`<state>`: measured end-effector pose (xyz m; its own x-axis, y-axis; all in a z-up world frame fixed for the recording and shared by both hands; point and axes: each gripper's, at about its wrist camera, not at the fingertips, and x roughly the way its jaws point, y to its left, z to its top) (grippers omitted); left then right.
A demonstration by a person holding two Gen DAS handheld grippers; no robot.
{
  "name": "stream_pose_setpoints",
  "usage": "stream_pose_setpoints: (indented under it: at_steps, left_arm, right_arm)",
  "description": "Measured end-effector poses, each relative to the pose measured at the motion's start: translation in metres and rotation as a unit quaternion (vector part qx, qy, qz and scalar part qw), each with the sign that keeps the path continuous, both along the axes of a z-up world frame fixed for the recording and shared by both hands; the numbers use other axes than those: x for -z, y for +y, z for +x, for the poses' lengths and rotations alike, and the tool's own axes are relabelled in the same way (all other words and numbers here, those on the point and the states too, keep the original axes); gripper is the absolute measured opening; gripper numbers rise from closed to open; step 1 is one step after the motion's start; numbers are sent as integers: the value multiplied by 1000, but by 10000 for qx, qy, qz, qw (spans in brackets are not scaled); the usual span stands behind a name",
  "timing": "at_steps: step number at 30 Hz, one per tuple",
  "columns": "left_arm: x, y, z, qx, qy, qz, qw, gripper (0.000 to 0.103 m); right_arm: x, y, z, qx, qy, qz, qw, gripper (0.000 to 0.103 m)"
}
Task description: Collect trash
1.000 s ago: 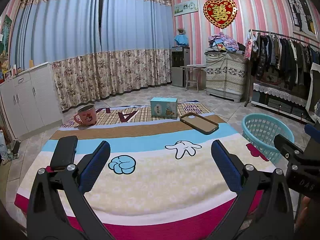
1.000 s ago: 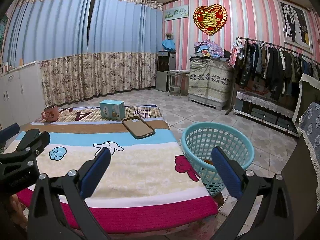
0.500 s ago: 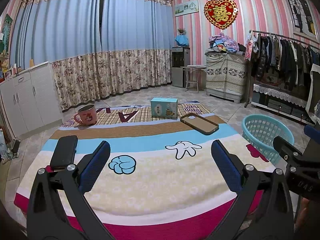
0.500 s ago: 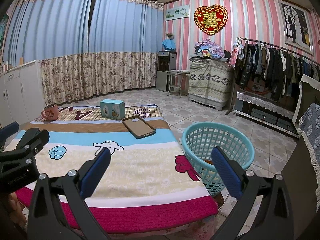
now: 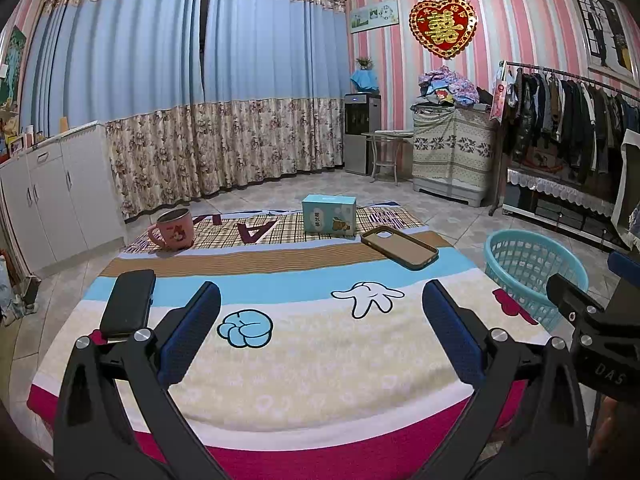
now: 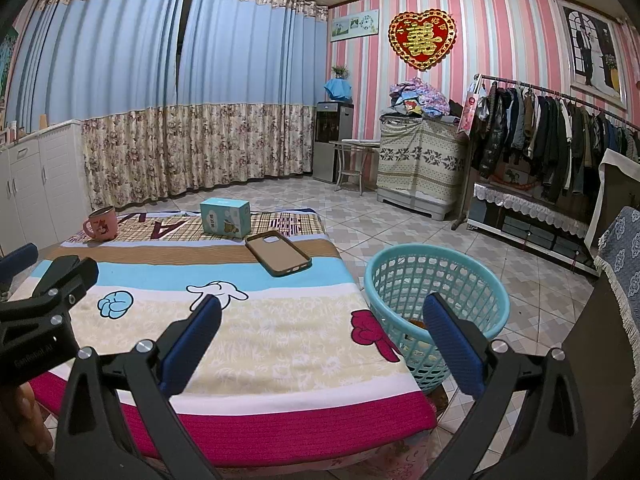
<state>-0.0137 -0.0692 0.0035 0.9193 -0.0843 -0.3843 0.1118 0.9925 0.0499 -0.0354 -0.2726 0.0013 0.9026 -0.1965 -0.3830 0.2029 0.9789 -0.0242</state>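
Currently: my left gripper (image 5: pixel 320 320) and right gripper (image 6: pixel 322 330), both spread wide, empty, above the striped cartoon blanket (image 5: pixel 304 356). Turquoise laundry basket (image 6: pixel 436 304) on floor at blanket's right edge, something orange inside.

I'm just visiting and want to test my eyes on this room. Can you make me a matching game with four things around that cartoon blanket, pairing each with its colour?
Things:
1. mug
2. box
3. phone case
4. phone

Colours:
A. black
B. brown
C. pink
D. light blue

Pairs: 1-C, 2-D, 3-B, 4-A
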Motion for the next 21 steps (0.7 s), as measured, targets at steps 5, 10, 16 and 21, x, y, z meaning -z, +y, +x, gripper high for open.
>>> stream_pose_setpoints:
  at_steps: [5,10,16,21]
  left_arm:
    - [0,0,0,-2,-1,-8,10000,98]
    - [1,1,0,2,-5,-9,10000,98]
    - [1,1,1,3,-23,14,10000,98]
    - [1,4,4,-24,19,-49,10000,98]
  right_arm:
    - [1,0,0,-2,3,2,10000,98]
    - [1,0,0,-3,-4,-4,10000,98]
    - [1,0,-1,-4,3,3,10000,98]
    - [1,0,0,-7,1,-2,10000,98]
